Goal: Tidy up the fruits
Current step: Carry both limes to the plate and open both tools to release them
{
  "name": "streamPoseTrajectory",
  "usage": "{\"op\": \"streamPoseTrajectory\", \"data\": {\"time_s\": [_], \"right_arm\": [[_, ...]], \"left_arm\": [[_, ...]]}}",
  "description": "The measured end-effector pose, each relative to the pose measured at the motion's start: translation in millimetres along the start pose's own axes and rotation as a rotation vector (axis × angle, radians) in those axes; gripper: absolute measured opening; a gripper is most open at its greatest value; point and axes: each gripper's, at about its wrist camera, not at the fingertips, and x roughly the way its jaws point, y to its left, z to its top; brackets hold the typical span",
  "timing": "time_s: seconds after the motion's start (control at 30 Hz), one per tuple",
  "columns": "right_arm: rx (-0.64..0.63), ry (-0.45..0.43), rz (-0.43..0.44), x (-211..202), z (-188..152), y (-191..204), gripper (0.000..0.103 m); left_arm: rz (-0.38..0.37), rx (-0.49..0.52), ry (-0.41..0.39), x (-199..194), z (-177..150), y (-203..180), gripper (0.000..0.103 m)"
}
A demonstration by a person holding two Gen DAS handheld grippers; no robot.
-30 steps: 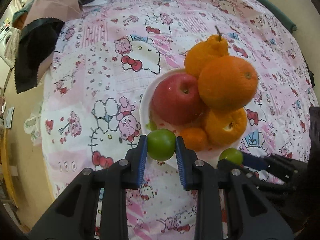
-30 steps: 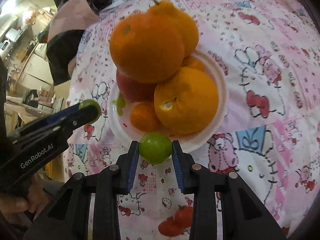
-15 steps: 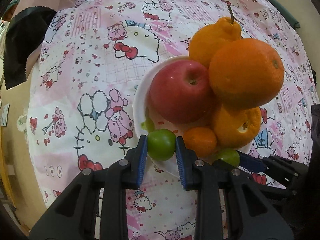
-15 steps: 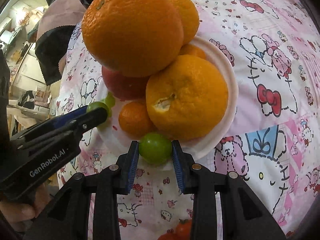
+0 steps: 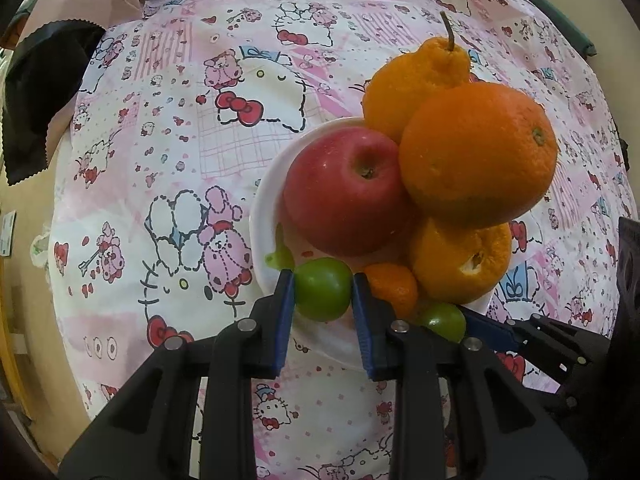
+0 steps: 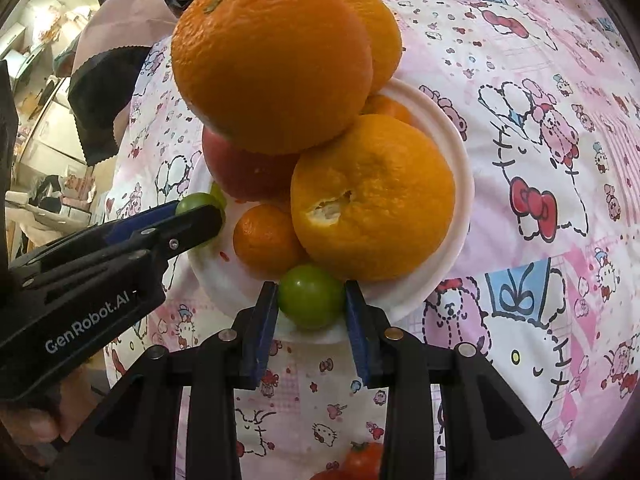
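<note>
Over near rim of white plate (image 5: 264, 216): left gripper (image 5: 323, 290) jaws pinching green fruit (image 5: 322, 289), just beside small mandarin (image 5: 390, 288), below red apple (image 5: 346, 192). Right gripper (image 6: 311, 297) jaws pinching second green fruit (image 6: 311, 295) at opposite rim, touching peel-torn orange (image 6: 372, 196). Both fruits roundish, no clear long axis. Free plate gap lies straight ahead of left jaws; left nearer.

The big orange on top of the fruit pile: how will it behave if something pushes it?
The big orange is round and perched on the apple and other fruit, so it would probably roll off. It looks heavy and might knock the pile off the plate.
</note>
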Motion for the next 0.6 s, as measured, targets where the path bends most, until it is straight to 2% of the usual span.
{"op": "streamPoseTrajectory", "data": {"time_s": [0.3, 0.4, 0.47, 0.57, 0.6], "right_arm": [[-0.002, -0.005, -0.005, -0.8, -1.5, -0.4, 0.036], [-0.015, -0.007, -0.017, -1.3, -2.5, 2.1, 0.038], [-0.026, -0.011, -0.016, -2.1, -3.3, 3.6, 0.047], [-0.037, -0.016, -0.016, -3.3, -3.8, 7.6, 0.057], [-0.040, -0.016, -0.014, -3.7, -4.0, 8.4, 0.060]], "left_arm": [[-0.010, -0.019, 0.031, 3.1, -1.3, 2.5, 0.028], [-0.009, -0.020, 0.005, -3.2, -0.4, 1.1, 0.043], [-0.003, -0.017, -0.018, -9.4, 0.9, 0.1, 0.060], [0.014, -0.010, -0.042, -16.3, 2.5, -1.3, 0.071], [0.024, -0.012, -0.047, -17.6, 2.6, -0.7, 0.072]]}}
